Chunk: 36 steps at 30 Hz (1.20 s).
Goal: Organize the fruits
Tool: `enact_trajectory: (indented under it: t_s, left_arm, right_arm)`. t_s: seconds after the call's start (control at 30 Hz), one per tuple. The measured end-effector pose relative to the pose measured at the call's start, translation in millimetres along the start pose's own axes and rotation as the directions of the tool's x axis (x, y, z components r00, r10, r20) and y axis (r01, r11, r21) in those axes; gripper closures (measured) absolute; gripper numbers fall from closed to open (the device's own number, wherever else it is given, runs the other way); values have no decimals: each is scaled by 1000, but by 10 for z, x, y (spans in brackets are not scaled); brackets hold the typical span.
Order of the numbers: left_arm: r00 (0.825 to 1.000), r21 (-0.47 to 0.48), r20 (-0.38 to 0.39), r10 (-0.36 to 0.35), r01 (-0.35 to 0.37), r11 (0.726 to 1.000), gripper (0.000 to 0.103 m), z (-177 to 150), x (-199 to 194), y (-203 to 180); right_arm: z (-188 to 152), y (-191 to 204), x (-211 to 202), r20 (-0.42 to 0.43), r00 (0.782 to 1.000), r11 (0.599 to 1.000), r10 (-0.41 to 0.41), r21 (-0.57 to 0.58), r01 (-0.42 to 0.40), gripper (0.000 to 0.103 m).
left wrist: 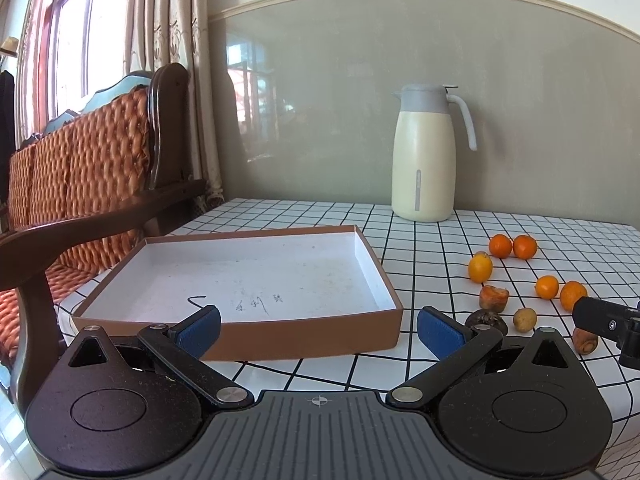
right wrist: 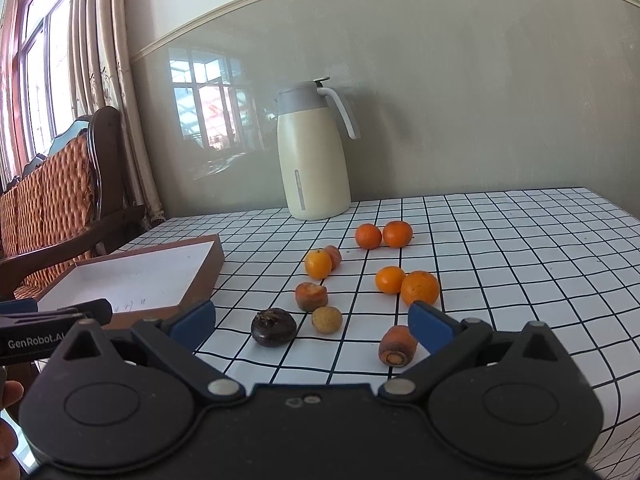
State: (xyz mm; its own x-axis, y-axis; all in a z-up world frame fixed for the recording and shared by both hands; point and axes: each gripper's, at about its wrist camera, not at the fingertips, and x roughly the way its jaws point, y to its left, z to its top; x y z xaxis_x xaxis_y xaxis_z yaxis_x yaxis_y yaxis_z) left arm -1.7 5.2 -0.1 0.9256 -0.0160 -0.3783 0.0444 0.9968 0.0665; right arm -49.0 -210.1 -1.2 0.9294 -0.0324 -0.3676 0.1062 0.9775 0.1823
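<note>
Both grippers hang with jaws spread and empty: the left gripper [left wrist: 318,326] faces the empty box [left wrist: 248,280], the right gripper [right wrist: 312,326] faces the loose fruits [right wrist: 390,280] on the checked tablecloth [right wrist: 520,248] (well apart from the box). The right should probably centre on one round orange before closing, lest it roll.

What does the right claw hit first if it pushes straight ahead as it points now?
Probably nothing at first: the right claw is open, over bare tablecloth. The small tan fruit sits nearest its centre line, the dark round fruit just left of it. Depth is unclear.
</note>
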Motion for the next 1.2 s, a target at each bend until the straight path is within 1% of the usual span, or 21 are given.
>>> enact_trajectory:
  t_s: [1.2]
  left_arm:
    - [1000, 23, 6, -9, 9, 1000, 0, -12, -12, -32]
  right_arm:
    - [-2, -10, 3, -1, 1000, 1000, -1, 6, 1, 6]
